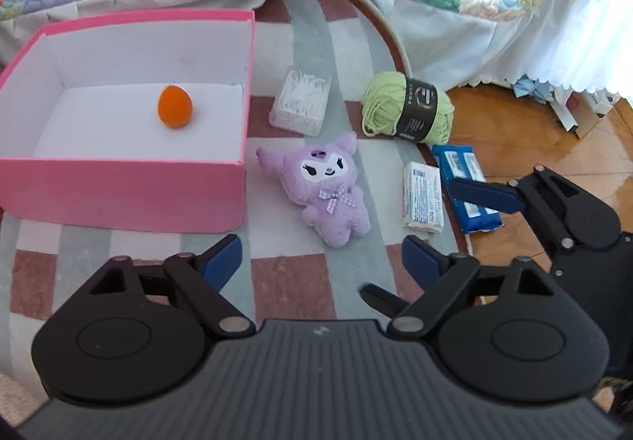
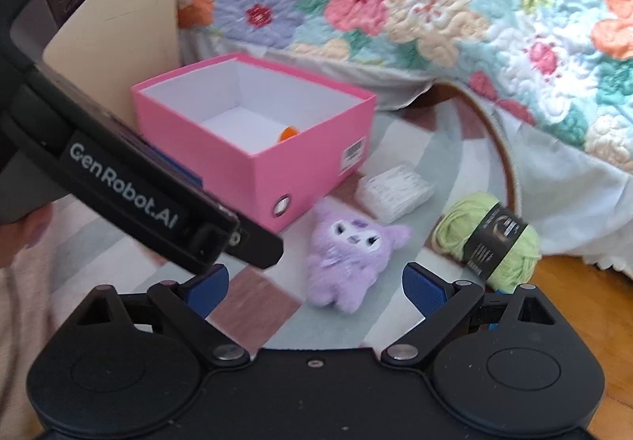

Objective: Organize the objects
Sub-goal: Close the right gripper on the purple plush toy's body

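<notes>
Left wrist view: the plush toy (image 1: 328, 189) lies just ahead of the left gripper (image 1: 322, 256), centred on its gap.
Its long axis runs diagonally, head toward the pink box (image 1: 118, 187). Both grippers' jaws stand wide and hold nothing; the right gripper (image 2: 314, 280) tilts down, equally near.

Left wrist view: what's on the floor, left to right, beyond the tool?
Pink box with the orange egg inside → clear box of cotton swabs → purple plush → green yarn ball → white packet → blue packet.
</notes>
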